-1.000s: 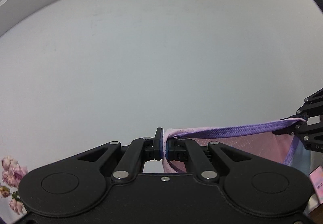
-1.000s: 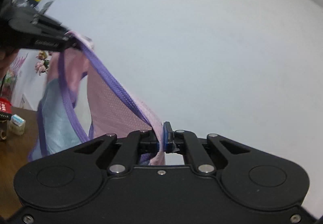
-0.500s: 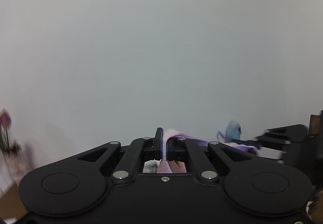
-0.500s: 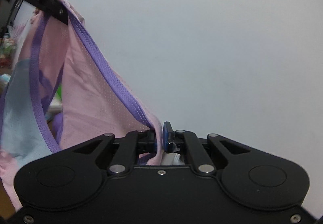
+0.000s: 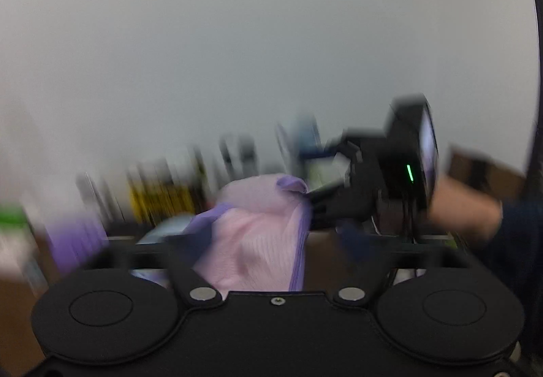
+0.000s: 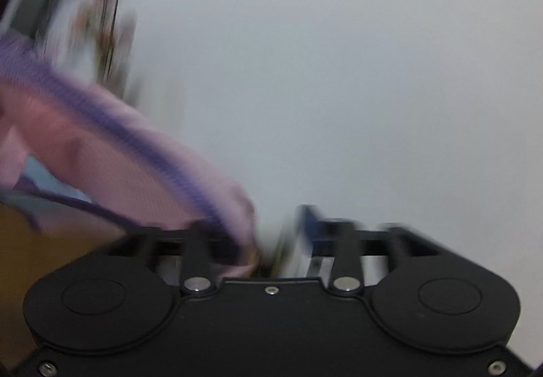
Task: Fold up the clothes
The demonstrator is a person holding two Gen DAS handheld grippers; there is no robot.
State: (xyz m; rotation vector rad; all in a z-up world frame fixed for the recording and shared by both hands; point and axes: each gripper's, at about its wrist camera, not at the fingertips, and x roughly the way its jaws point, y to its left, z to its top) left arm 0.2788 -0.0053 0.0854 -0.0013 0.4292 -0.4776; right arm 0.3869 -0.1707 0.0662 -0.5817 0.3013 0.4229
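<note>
Two grippers appear, both heavily motion-blurred. Left gripper (image 5: 268,248): jaws spread wide, the pink garment (image 5: 258,241) with purple trim bunched in the gap between the fingers; contact with either finger cannot be resolved. Right gripper (image 6: 271,234): jaws parted — the garment (image 6: 112,166) drapes over its left finger (image 6: 217,238) and trails away to the left. In the left wrist view the right gripper (image 5: 325,207) sits at the right, just beside the fabric's far fold, held by a hand (image 5: 465,207); smeared clutter (image 5: 163,190) lines the far background below a pale wall (image 5: 237,37).
</note>
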